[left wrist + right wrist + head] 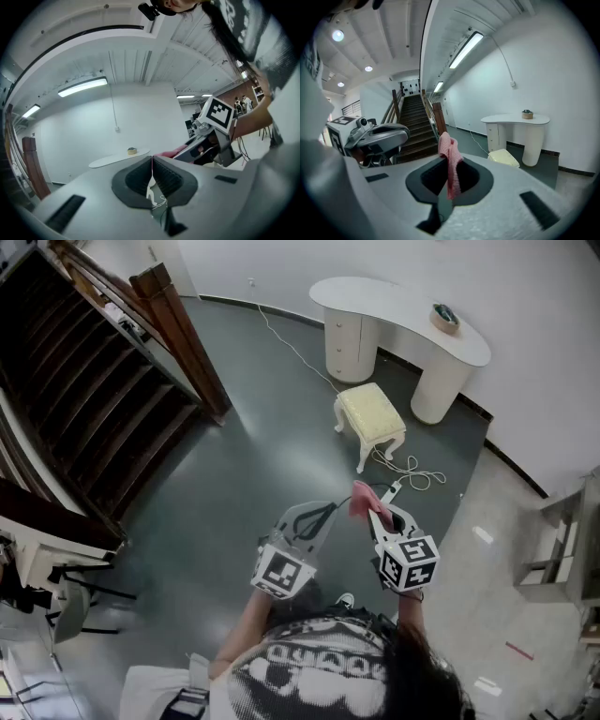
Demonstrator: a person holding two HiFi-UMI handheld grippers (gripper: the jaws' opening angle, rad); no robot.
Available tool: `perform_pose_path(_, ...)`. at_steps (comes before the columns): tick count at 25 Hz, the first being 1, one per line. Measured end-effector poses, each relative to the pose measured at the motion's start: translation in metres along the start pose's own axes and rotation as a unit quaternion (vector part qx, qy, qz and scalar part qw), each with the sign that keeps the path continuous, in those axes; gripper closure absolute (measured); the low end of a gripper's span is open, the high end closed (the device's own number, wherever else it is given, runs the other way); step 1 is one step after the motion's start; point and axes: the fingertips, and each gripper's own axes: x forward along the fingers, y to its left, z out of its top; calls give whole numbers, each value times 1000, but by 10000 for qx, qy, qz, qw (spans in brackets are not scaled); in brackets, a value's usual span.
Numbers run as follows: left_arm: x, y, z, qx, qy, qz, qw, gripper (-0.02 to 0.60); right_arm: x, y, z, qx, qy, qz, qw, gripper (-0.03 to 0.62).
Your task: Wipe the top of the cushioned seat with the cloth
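Right gripper clamped on pink knitted cloth. Left gripper closed, empty. Cream cushioned stool well apart, so approach step. Next: carry cloth to seat top.

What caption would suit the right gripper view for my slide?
Right gripper shut on a pink cloth, with the cream cushioned seat and white desk ahead.

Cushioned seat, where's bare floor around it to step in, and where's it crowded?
Bare floor stretches between the staircase and the cushioned seat. Crowded: the desk stands close behind it, and a coiled cable lies by its front leg.
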Motion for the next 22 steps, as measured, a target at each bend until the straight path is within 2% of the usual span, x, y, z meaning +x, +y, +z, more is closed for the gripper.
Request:
perform_pose_path(4, -2, 9, -10, -80, -157, -30, 9998, 575, 9, 10, 3, 21, 2, -45, 10000, 585)
perform_pose_path(22, -22, 81, -48, -65, -240, -313, 9992, 575, 73, 36, 15, 503, -260, -434, 9975, 583)
